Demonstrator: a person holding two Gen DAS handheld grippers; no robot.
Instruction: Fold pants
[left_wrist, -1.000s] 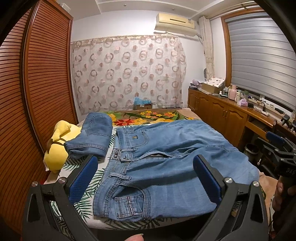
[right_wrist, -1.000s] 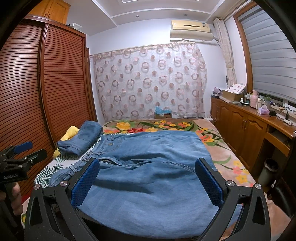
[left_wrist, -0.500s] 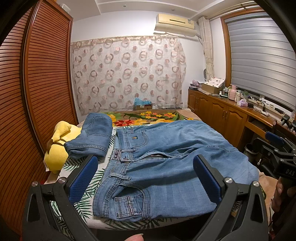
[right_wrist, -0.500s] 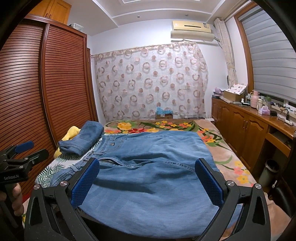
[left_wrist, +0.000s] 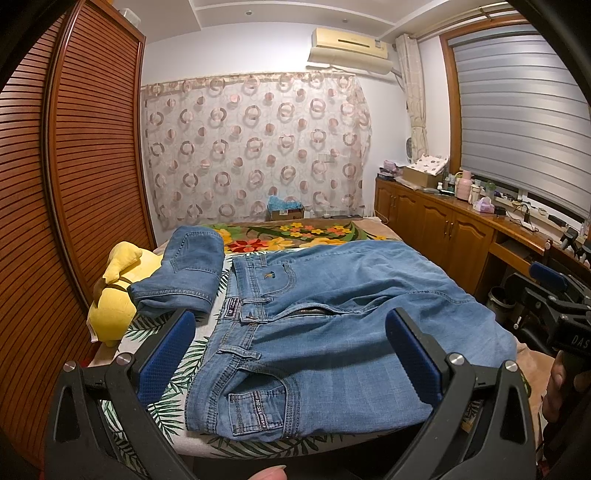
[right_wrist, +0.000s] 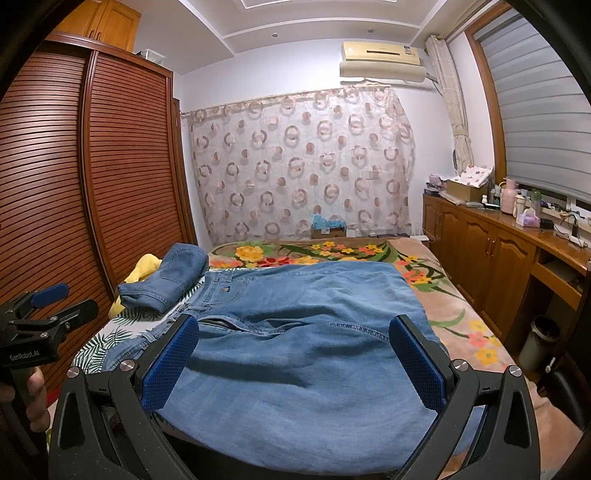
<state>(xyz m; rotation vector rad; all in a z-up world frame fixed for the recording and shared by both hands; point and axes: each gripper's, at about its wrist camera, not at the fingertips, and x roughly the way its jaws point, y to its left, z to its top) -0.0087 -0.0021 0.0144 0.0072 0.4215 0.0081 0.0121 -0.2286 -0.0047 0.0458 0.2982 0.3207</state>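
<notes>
1. Left wrist view: The left gripper (left_wrist: 290, 352) hangs above the near edge of the bed (left_wrist: 325, 234), its blue-padded fingers (left_wrist: 166, 356) spread wide with nothing between them. A pair of light blue jeans (left_wrist: 332, 332) lies flat across the floral bedspread, waistband toward the left and a back pocket at the near corner. Just beside the waistband sits a second, folded pair of jeans (left_wrist: 186, 273), resting against a yellow plush toy (left_wrist: 118, 295) near the slatted wooden wardrobe (left_wrist: 74, 184). The right gripper (left_wrist: 557, 295) shows at the frame's right edge, clear of the cloth.

2. Right wrist view: The right gripper (right_wrist: 293, 354) hovers over the jeans (right_wrist: 303, 332), fingers (right_wrist: 415, 365) parted and holding nothing. The denim spreads across the near half of the bed (right_wrist: 461, 325). The folded pair (right_wrist: 170, 277) lies at the far left. The left gripper (right_wrist: 48, 310) appears at the left edge, off the fabric.
</notes>
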